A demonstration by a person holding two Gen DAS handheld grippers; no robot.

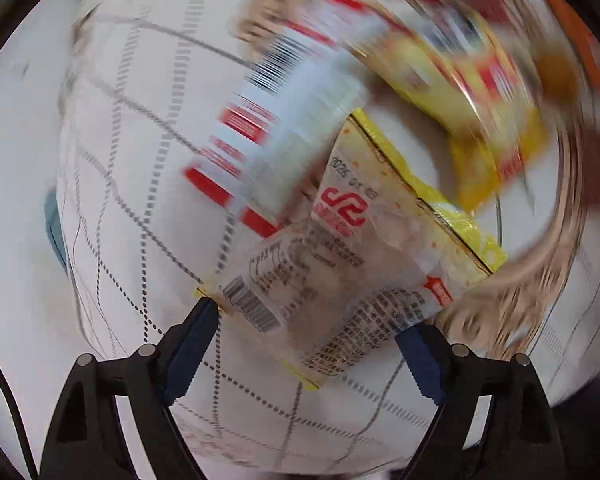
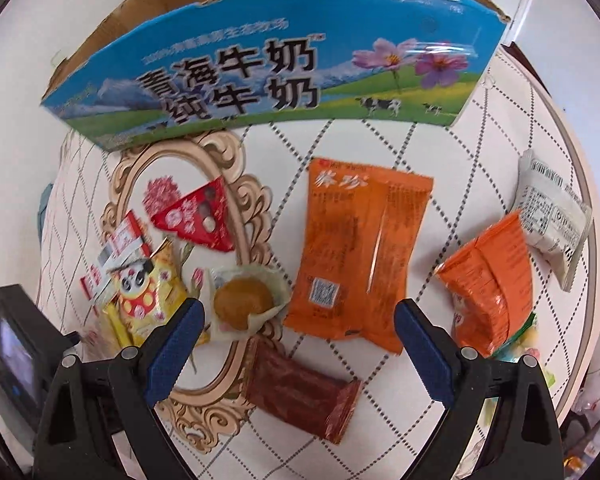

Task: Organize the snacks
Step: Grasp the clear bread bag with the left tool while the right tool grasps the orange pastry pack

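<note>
**Snack packet between my left fingers, the box waiting further off**

My left tool (image 1: 320,344) has its two blue-padded fingers spread apart; between them lies a clear plastic snack packet with yellow edges and a red logo (image 1: 364,248); one corner touches the left finger (image 1: 196,336), but I cannot tell if the packet is truly gripped, because the fingers are wide and the rest of the view is smeared by motion. Behind it I can see only blurred red-and-white and yellow wrappers.

My right tool (image 2: 300,344) hovers with its fingers apart and holds nothing; below it on the white desk with dotted diamond lines (image 2: 440,152) lie a large flat orange foil packet (image 2: 360,248), a dark red-brown foil bar (image 2: 300,396), a round brown pastry in clear wrap (image 2: 242,306), a red triangular packet (image 2: 198,216), a yellow packet with a panda drawing (image 2: 144,300), a crumpled orange bag (image 2: 492,284) and a white packet with a barcode (image 2: 552,216). The blue cardboard milk box with an open top (image 2: 260,76) stands at the far side; I judge the snacks should go there.

The risk, I think, is the left packet; it is slippery film touched only at a corner, so a fast swing may let it slide out and fall among the others.
</note>
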